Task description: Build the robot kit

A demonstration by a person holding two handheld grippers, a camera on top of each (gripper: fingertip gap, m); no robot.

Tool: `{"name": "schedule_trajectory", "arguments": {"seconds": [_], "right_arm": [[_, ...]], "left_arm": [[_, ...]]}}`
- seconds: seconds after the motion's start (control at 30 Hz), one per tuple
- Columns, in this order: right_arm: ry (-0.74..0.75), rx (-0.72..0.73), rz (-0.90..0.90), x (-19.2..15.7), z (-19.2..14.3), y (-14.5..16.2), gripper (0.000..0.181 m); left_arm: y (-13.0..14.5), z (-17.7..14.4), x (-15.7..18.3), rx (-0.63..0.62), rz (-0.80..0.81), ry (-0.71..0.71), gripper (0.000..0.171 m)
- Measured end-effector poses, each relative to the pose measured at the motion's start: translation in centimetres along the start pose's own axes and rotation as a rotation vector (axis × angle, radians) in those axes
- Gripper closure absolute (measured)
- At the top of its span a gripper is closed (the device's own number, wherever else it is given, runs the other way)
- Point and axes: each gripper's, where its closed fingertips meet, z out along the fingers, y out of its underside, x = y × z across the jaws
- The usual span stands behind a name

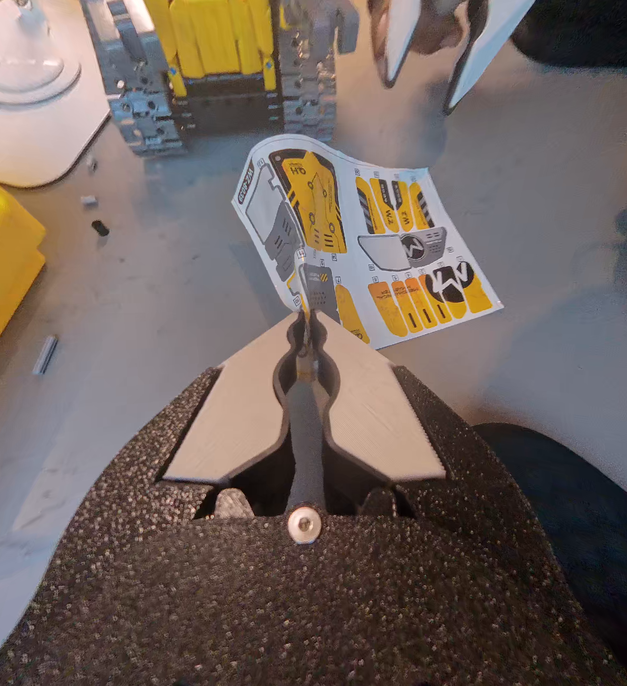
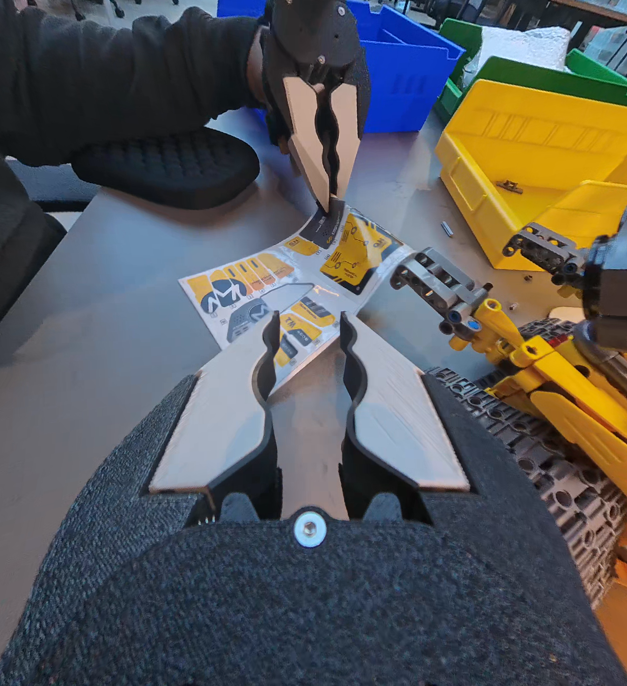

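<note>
Two grippers: left gripper [image 1: 307,315] pinched on a dark sticker [image 2: 328,222] lifting off the sticker sheet [image 1: 397,237]; right gripper [image 2: 310,319] spread, empty, over the sheet's near edge.
Sheet: one, on grey table [image 2: 100,297].
Models: one yellow-grey tracked brick vehicle [image 2: 549,389], right of sheet.
Bins: one yellow [image 2: 534,148], one blue [image 2: 404,74], two green [image 2: 542,74].
Loose pins: several, scattered.

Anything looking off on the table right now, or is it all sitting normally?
The sticker sheet isn't flat: the left gripper pinches one corner, so that end curls up off the grey table. A few small loose parts lie scattered near the yellow bin. Nothing looks damaged.
</note>
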Motion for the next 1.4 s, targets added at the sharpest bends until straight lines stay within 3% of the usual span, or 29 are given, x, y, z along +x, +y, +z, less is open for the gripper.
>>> {"name": "schedule_trajectory", "arguments": {"seconds": [0.13,0.23,0.37,0.47,0.57,0.73,0.83,0.97,1.07,1.4], "right_arm": [[0.007,0.013,0.067,0.1,0.5,-0.5,0.137],[-0.084,0.029,0.192,-1.1,1.5,-0.9,0.129],[-0.205,0.109,0.246,-3.0,1.8,-2.8,0.18],[-0.226,0.264,0.322,-2.3,0.2,-5.3,0.181],[-0.231,0.454,0.388,-1.0,-2.3,-8.1,0.181],[-0.218,0.639,0.467,0.6,-5.0,-10.6,0.181],[-0.212,0.686,0.523,1.2,-5.3,-10.9,0.181],[-0.203,0.656,0.534,1.2,-4.6,-10.2,0.181],[-0.192,0.642,0.533,1.4,-4.5,-9.9,0.181],[-0.137,0.502,0.547,2.0,-2.8,-7.4,0.179]], "left_arm": [[-1.6,-0.4,2.6,0.08,0.015,0.135,0.169],[-3.0,-0.6,3.9,0.148,0.029,0.2,0.169],[-4.2,-0.6,3.8,0.199,0.027,0.187,0.155],[-6.4,-2.1,3.2,0.35,-0.038,0.193,0.136],[-9.0,-4.0,3.7,0.52,-0.113,0.277,0.129],[-11.7,-3.3,6.3,0.62,-0.131,0.416,0.124],[-13.6,-1.9,7.5,0.665,-0.124,0.435,0.128],[-16.3,-2.5,7.0,0.803,-0.181,0.413,0.151],[-16.4,-3.3,5.9,0.853,-0.201,0.347,0.171],[-15.0,-3.0,3.3,0.819,-0.332,0.279,0.171]]}}
